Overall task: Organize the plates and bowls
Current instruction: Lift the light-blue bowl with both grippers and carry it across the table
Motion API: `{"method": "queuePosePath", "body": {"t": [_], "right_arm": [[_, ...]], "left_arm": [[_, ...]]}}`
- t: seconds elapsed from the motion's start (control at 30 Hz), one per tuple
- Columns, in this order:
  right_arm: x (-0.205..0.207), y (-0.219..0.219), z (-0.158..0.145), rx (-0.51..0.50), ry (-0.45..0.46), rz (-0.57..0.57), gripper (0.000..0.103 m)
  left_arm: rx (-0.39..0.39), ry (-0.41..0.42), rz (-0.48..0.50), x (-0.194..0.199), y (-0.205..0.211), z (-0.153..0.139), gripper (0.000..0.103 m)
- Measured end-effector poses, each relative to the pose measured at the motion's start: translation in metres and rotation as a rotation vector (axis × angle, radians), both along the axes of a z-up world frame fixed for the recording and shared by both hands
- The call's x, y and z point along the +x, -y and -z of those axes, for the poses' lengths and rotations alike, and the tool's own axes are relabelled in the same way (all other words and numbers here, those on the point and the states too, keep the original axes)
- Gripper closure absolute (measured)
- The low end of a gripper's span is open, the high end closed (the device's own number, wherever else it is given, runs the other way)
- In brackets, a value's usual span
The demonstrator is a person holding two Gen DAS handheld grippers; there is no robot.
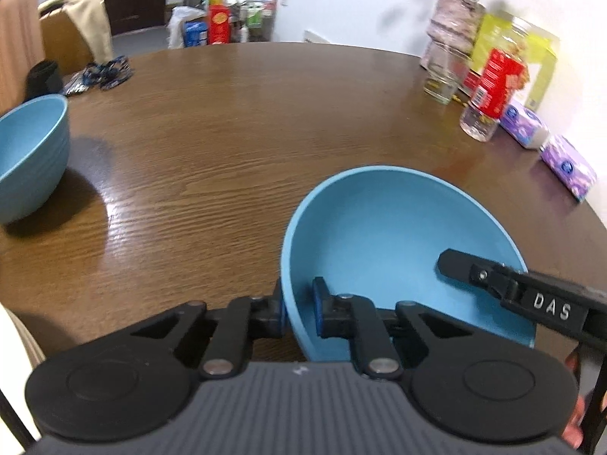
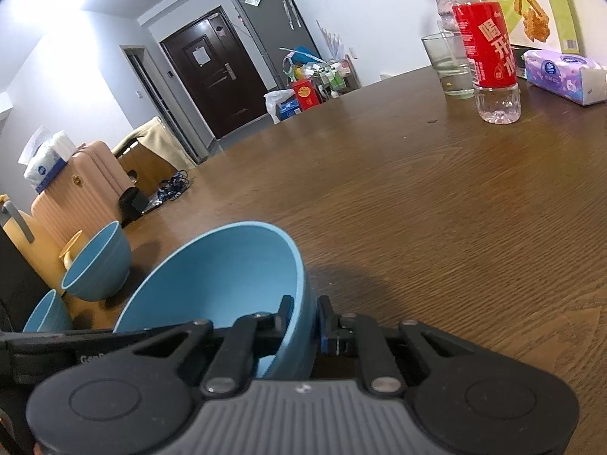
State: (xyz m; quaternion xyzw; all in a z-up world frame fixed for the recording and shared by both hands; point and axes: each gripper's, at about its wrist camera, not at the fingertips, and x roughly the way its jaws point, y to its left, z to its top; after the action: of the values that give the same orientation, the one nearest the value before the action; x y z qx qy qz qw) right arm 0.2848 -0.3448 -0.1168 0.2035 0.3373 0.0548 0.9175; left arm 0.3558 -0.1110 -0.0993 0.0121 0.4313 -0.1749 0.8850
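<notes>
right tool [image 2: 303, 326] | clamped on blue bowl [image 2: 212, 276] rim | wooden table [image 2: 436, 227]

A round, dark wood-grain table [image 1: 265, 121] carries everything. Near, a large blue bowl [image 1: 387, 235] sits tilted on it. At the left edge stands a second blue bowl [image 1: 30, 151], with a third blue bowl [image 2: 47, 314] nearer beside it. Far left lie a black pouch [image 1: 43, 76] and a tangle of blue cord [image 1: 102, 74]. Far right stand a clear glass [image 1: 445, 76], a red-labelled bottle [image 1: 489, 94], a vase [image 1: 455, 22], a yellow-green box [image 1: 531, 60] and two purple tissue packs [image 1: 567, 168]
</notes>
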Motion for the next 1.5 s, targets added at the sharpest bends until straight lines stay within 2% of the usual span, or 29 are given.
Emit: {"method": "queuePosePath", "body": {"t": [0.27, 0.77, 1.17, 1.5], "right_arm": [[-0.005, 0.002, -0.001, 0.002, -0.017, 0.018, 0.092], [-0.039, 0.003, -0.017, 0.023, 0.007, 0.016, 0.092], [-0.059, 0.012, -0.025, 0.048, 0.0, 0.006, 0.092], [-0.063, 0.016, -0.02, 0.072, -0.061, -0.03, 0.092]], "left_arm": [[0.018, 0.007, 0.061, -0.003, 0.001, -0.001, 0.09], [-0.004, 0.033, 0.02, -0.045, -0.005, -0.023, 0.09], [-0.022, -0.004, -0.026, -0.072, -0.004, -0.029, 0.09], [-0.035, -0.104, -0.064, -0.083, -0.006, -0.024, 0.09]]}}
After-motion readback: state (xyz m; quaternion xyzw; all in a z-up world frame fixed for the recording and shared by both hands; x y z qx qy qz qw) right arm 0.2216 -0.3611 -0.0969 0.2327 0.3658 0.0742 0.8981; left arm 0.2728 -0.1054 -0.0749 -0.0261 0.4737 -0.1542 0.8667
